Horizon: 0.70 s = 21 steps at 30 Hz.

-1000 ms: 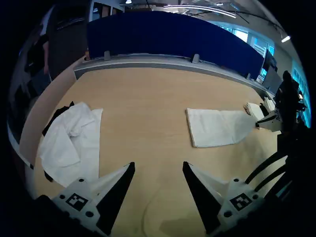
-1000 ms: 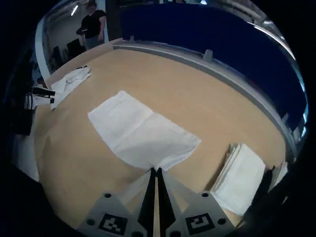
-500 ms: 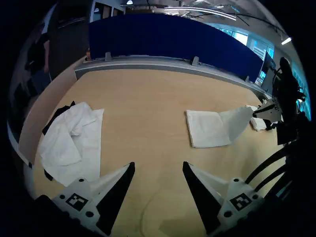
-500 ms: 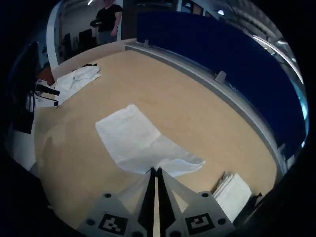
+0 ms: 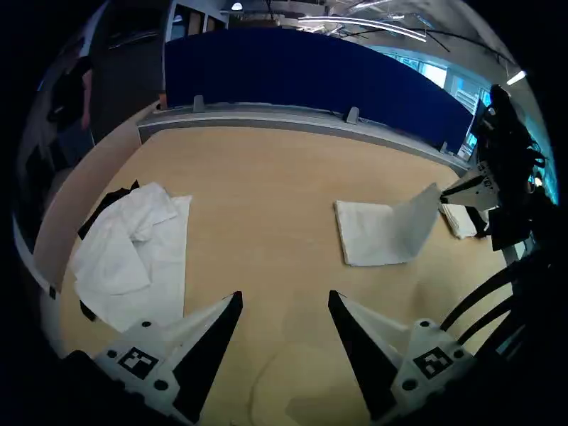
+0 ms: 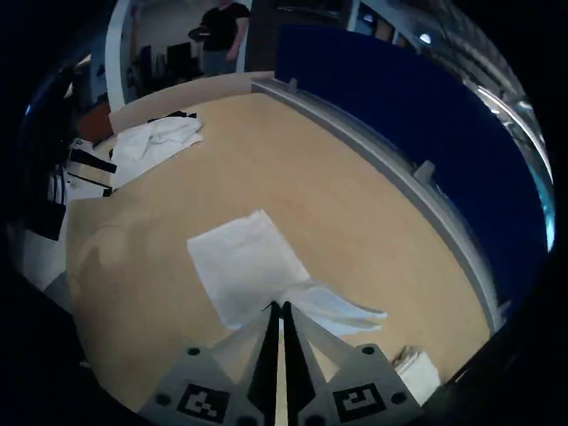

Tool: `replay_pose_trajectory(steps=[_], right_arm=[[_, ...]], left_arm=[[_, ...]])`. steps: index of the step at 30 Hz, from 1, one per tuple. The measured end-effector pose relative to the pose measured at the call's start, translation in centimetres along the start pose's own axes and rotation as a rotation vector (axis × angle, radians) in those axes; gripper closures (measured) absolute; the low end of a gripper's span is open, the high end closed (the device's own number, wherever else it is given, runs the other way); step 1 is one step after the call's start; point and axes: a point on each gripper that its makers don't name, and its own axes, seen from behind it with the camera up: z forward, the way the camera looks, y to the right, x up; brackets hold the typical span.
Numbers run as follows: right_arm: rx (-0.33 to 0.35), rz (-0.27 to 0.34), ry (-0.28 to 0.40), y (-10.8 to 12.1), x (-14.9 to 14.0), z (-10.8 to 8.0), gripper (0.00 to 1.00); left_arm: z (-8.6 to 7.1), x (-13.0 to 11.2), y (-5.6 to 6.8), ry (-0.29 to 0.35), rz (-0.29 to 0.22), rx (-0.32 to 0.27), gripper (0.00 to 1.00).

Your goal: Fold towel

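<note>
Towel [image 5: 373, 231]: white and part-folded, in the middle of the bench [image 5: 270, 170]. One half lies flat on the wood; the other end is held up off it, sloping towards the right claw.
Right claw [image 6: 278, 307]: fingers pressed together, pinching the towel's raised edge above the bench.
Left claw [image 5: 283, 298]: fingers spread wide with nothing between them, over the near part of the bench, well apart from the towel.
Pile [image 5: 131, 245]: crumpled white cloth on the bench, left of the towel in the left gripper view, with something dark under its edge.
Stack [image 5: 460, 219]: folded white cloths just beyond the towel's raised end.
Partition [image 5: 305, 71]: blue, upright along the bench's far edge.
Person [image 6: 221, 28]: in a dark top, standing past the bench's end.
</note>
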Motion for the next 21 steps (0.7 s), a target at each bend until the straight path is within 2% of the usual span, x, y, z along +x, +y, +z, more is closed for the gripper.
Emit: replay_pose_trajectory(steps=[5, 10, 17, 21], right_arm=[[0.061, -0.088, -0.014, -2.9, 2.1, 2.4, 0.96], [0.139, -0.143, -0.035, -6.7, 3.4, 6.3, 0.96], [0.23, -0.147, -0.086, -11.5, 2.3, 11.7, 0.96], [0.241, -0.137, -0.103, -12.4, 1.6, 12.8, 0.96]], left_arm=[[-0.4, 0.0, -0.3, 0.017, -0.025, 0.004, 0.1], [-0.8, -0.5, -0.7, 0.029, -0.042, 0.016, 0.1], [-1.4, -1.8, -1.1, 0.032, -0.092, 0.027, 0.1], [-1.7, -2.3, -1.3, 0.032, -0.117, 0.023, 0.11]])
